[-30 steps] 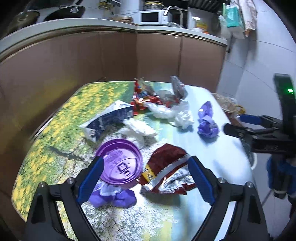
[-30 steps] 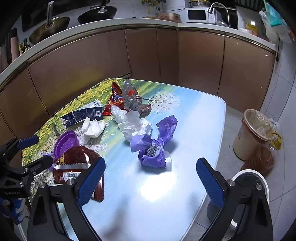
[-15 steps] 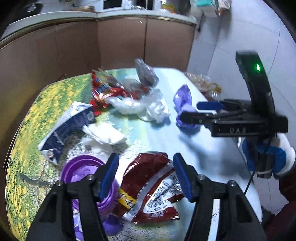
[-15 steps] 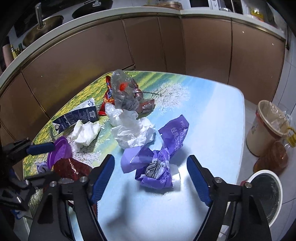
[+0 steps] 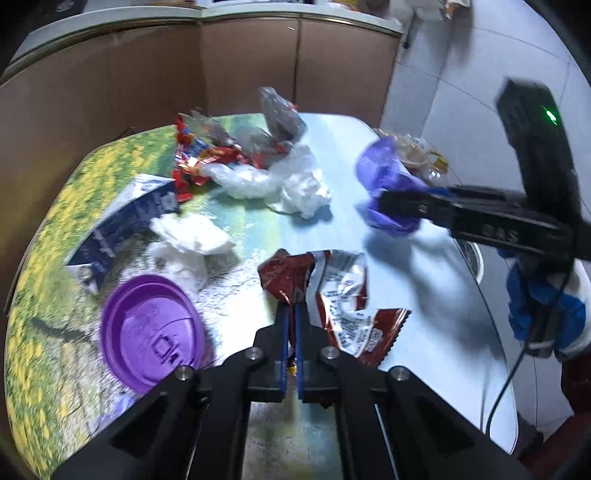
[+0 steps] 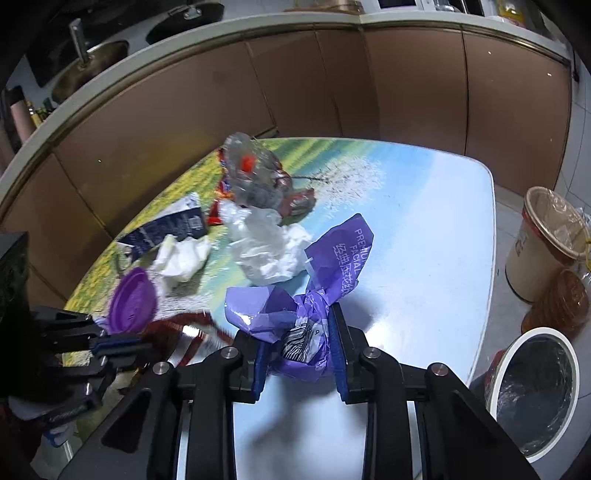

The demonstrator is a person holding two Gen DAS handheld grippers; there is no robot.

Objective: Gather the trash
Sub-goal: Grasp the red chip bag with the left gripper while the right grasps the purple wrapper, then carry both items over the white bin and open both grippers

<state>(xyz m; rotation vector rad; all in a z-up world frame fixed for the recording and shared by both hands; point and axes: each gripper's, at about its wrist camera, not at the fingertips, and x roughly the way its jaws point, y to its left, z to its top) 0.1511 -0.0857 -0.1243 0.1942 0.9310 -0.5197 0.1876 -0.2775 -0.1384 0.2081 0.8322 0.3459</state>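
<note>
Left wrist view: the left gripper (image 5: pixel 291 314) has pinched its jaws tight on the dark red snack wrapper (image 5: pixel 332 288), which lies on the printed table (image 5: pixel 55 258) beside a purple lid (image 5: pixel 151 332). Right wrist view: the right gripper (image 6: pixel 297 343) has just been closing, and its blue pads now squeeze the crumpled purple tissue pack (image 6: pixel 295 310) on the table's pale-blue part. A white bin (image 6: pixel 532 395) stands on the floor, lower right.

Kitchen corner, worktop under indoor light

Worktop (image 6: pixel 424 229) had a printed meadow-and-sky surface with glare on the blue end. Curved brown cabinets (image 6: pixel 406 92) with pale counter (image 5: pixel 110 26) ran behind; pans (image 6: pixel 88 70) sat on top. Floor (image 5: pixel 461 103) was pale tile.
</note>
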